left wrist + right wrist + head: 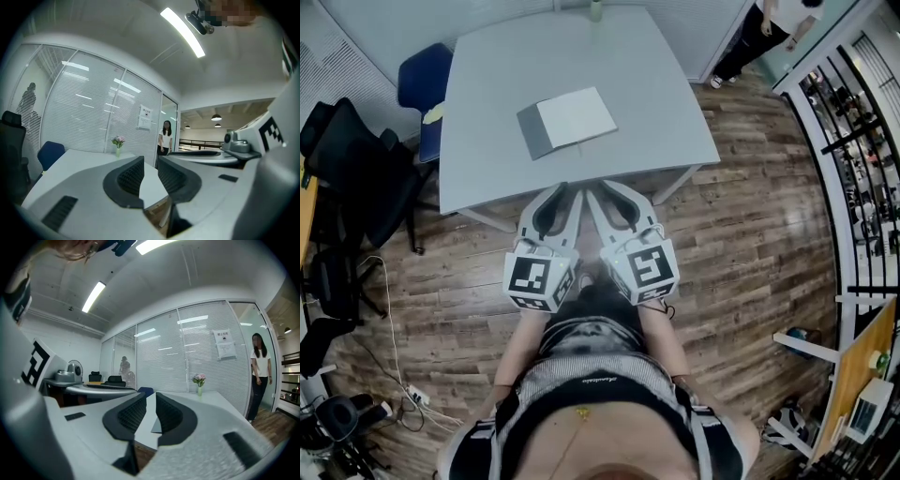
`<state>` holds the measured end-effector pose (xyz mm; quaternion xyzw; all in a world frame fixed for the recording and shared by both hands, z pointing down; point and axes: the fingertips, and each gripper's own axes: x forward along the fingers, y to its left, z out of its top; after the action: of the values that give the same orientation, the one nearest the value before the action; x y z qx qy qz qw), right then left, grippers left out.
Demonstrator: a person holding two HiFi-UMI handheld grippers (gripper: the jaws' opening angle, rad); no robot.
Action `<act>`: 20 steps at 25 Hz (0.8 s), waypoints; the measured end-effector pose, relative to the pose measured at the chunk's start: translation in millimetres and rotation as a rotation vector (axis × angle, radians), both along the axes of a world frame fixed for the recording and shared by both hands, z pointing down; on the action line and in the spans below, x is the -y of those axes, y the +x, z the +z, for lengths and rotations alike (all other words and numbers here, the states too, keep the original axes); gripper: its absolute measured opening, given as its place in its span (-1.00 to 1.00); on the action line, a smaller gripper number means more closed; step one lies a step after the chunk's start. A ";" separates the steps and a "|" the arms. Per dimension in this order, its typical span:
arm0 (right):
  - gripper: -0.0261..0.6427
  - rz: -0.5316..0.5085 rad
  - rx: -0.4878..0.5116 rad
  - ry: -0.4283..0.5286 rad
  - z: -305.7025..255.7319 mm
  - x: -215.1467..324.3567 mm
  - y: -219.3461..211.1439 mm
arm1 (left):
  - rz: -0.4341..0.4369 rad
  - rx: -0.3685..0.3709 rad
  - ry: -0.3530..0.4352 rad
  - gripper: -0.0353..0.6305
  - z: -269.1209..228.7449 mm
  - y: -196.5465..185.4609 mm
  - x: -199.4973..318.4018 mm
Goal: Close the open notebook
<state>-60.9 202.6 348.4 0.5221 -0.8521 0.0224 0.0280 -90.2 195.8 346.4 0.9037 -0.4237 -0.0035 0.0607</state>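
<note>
With left gripper and right gripper barely parted and empty, a careless push may slide the open notebook rather than fold it.

Holds left gripper and right gripper side by side, low, out in front of the torso. Keeps both forearms stretched down and forward, elbows in near the body. Carries the marker cubes close together but apart, faces up. Angles the two grippers inward, tips nearly meeting, not touching.

Left gripper view: shows fingers a narrow gap apart, nothing gripped between. Right gripper view: shows the same, fingers slightly parted, gap bare. Points both roughly level, straight ahead.
</note>
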 end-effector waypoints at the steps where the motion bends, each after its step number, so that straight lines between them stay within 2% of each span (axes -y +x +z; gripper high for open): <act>1: -0.72 -0.003 0.000 -0.005 0.7 2.1 0.6 | -0.001 -0.001 -0.002 -0.69 0.6 1.1 2.0; 9: -0.72 -0.027 -0.002 0.005 -0.7 37.0 11.9 | -0.034 -0.004 0.002 -0.69 1.5 10.8 34.3; 20: -0.72 -0.059 0.002 0.012 -6.9 114.4 32.5 | -0.058 -0.002 0.014 -0.69 -9.8 33.1 111.3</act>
<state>-28.3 88.1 341.5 0.4968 -0.8673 0.0169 0.0248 -57.1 84.5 336.6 0.8915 -0.4496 -0.0091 0.0547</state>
